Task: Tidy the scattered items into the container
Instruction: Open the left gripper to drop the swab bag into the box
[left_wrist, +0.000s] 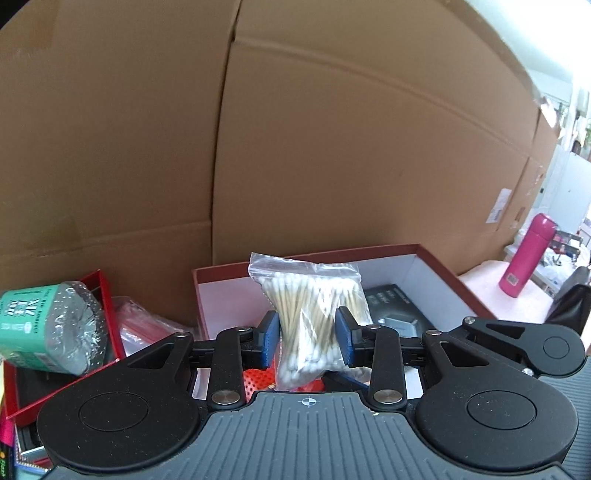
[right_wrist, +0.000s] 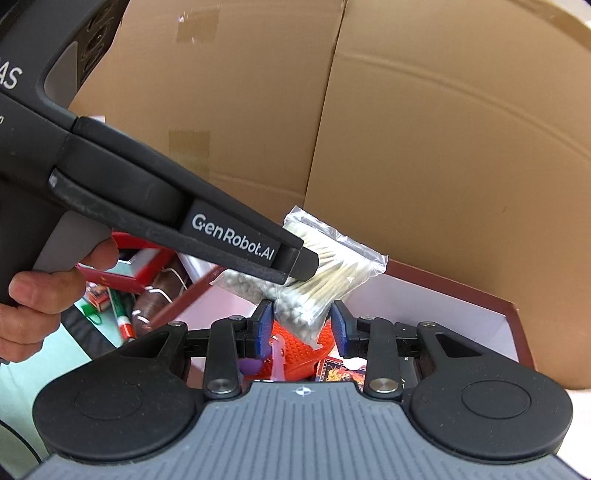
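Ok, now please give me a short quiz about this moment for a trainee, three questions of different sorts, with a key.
1. True or false: the left gripper is shut on the bag of cotton swabs.
2. The bag hangs above: A) the open red box; B) a sink; C) a bare floor.
3. Fill in: in the left wrist view, the bottle standing to the right of the box is ____ in colour.

Key: 1 true; 2 A; 3 pink.
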